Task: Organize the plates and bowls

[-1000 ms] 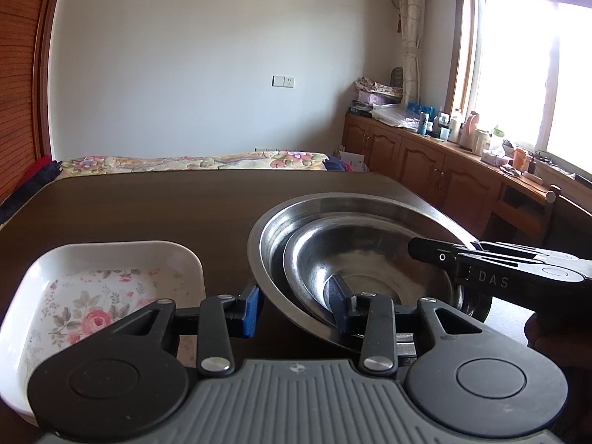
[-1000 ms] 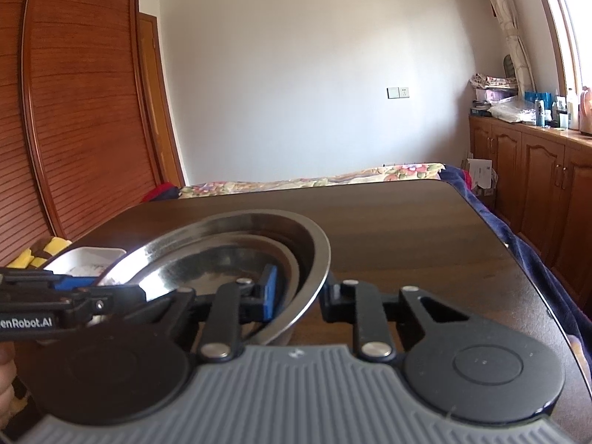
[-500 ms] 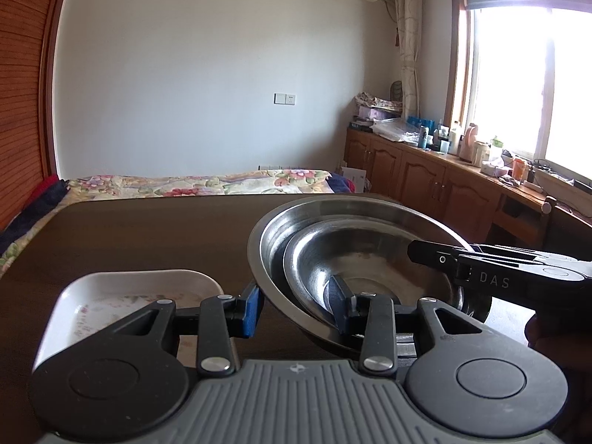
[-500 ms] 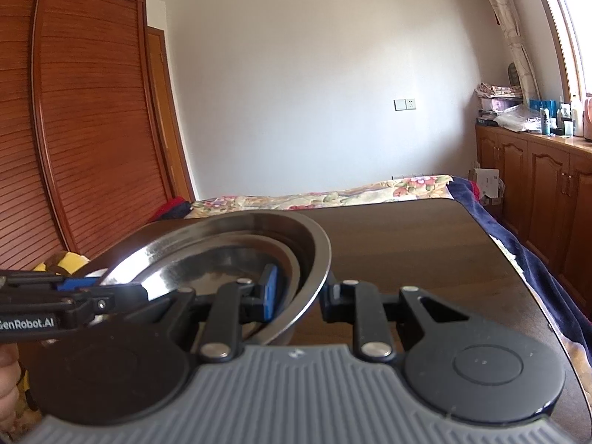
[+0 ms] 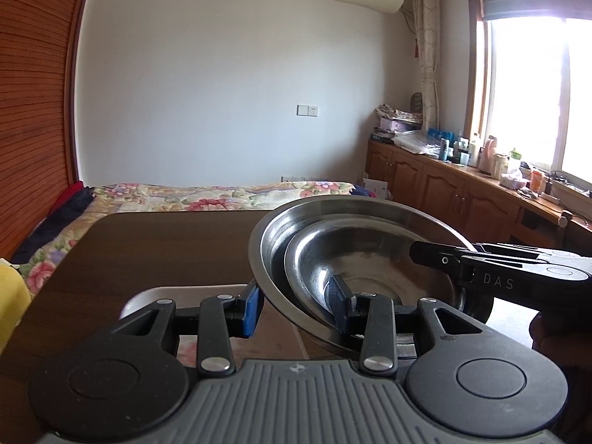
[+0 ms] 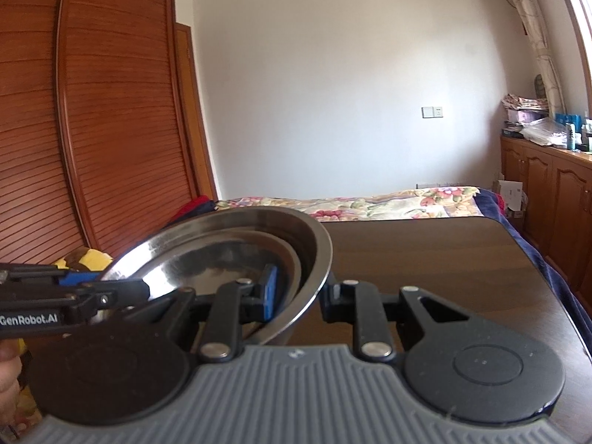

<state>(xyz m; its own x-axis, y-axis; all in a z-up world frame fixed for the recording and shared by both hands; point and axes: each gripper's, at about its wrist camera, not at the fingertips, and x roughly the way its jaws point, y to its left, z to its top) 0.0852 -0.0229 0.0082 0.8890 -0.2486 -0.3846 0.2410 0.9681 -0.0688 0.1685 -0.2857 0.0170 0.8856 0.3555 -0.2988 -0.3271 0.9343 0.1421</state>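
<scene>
Closest, in the left wrist view, left gripper with fingers clenched on the near rim of two nested steel bowls: blue pad on the outside of the big bowl, other pad inside the small bowl. Tilted a little, both bowls, with the small one sitting low in the big one and shifted toward the right. On the far right rim, right gripper reaching in from the side, with a bit of a hand behind it.

Similarly in the right wrist view: right gripper grasping the same two walls together, blue pad inside the small bowl, black finger outside the big bowl. Opposite, at the left edge, left gripper again, holding the other side of the rim.

Underneath the bowls, hidden by the gripper bodies, so cannot tell about contact with the tabletop. Just below and left of the big bowl, a white dish lying on the dark wood, mostly covered by the left gripper.

Further back, beyond the tabletop edge, a bed with flowered cover. At the left a wooden wardrobe, at the right low cabinets under a bright window.
</scene>
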